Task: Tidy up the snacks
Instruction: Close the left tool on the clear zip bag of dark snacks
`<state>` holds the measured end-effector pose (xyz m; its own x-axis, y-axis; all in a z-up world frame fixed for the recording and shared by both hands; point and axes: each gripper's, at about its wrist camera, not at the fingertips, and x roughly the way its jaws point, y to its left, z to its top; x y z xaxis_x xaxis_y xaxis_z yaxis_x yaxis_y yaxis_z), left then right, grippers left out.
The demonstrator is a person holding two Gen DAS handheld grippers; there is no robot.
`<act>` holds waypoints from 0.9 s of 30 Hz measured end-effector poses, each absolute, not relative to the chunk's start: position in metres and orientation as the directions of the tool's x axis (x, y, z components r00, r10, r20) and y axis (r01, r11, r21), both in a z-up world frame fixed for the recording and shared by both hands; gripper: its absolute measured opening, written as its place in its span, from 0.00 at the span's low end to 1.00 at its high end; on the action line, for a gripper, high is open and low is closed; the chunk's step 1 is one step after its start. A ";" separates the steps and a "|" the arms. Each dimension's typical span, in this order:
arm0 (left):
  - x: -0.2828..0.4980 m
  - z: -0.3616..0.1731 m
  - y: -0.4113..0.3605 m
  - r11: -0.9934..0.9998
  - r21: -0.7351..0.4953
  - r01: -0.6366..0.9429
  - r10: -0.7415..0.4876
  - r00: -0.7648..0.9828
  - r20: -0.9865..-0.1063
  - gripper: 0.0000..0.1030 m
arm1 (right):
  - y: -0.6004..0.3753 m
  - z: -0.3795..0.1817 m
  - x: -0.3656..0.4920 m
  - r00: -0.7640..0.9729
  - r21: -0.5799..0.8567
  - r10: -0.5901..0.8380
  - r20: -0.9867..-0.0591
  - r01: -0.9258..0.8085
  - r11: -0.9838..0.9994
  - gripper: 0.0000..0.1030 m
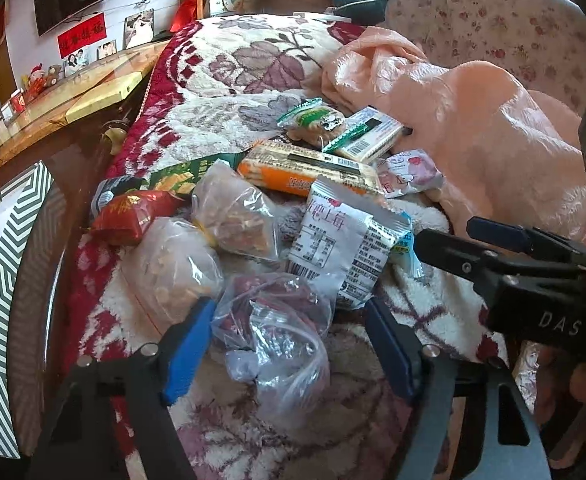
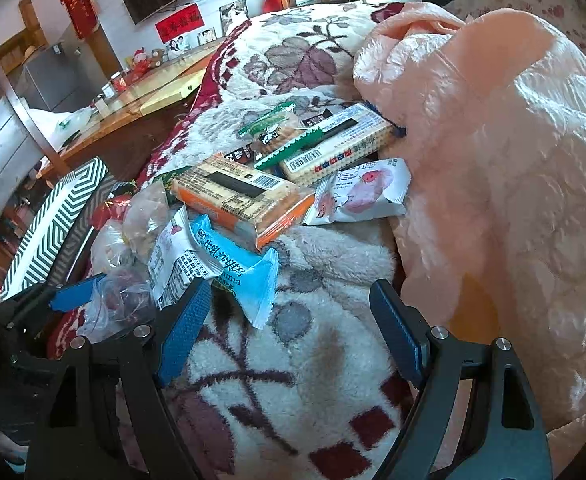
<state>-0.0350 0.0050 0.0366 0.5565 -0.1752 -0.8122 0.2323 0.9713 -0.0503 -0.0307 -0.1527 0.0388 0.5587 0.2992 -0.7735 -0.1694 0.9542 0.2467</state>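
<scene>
A pile of snacks lies on a floral fleece blanket (image 1: 221,68). My left gripper (image 1: 289,344) is open, its jaws on either side of a clear plastic bag of dark red snacks (image 1: 277,328). Beyond it lie a white strawberry packet (image 1: 341,240), two more clear bags (image 1: 233,208), a red packet (image 1: 133,212), an orange cracker pack (image 1: 309,170) and a white cracker pack (image 1: 373,132). My right gripper (image 2: 289,328) is open and empty over the blanket, just short of a light blue packet (image 2: 237,268). The right gripper also shows in the left wrist view (image 1: 445,236).
A box with a green and white chevron pattern (image 1: 5,264) stands at the left beside the bed edge. A peach quilt (image 2: 493,160) is heaped at the right. A pink and white packet (image 2: 361,192) lies next to the quilt. A wooden table (image 1: 73,92) stands beyond.
</scene>
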 end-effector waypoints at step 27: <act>-0.056 0.054 0.039 0.985 -0.102 0.138 -0.163 0.567 -0.807 0.45 | -0.119 0.041 -0.042 0.446 0.326 0.447 -0.776 -0.323 0.888 0.80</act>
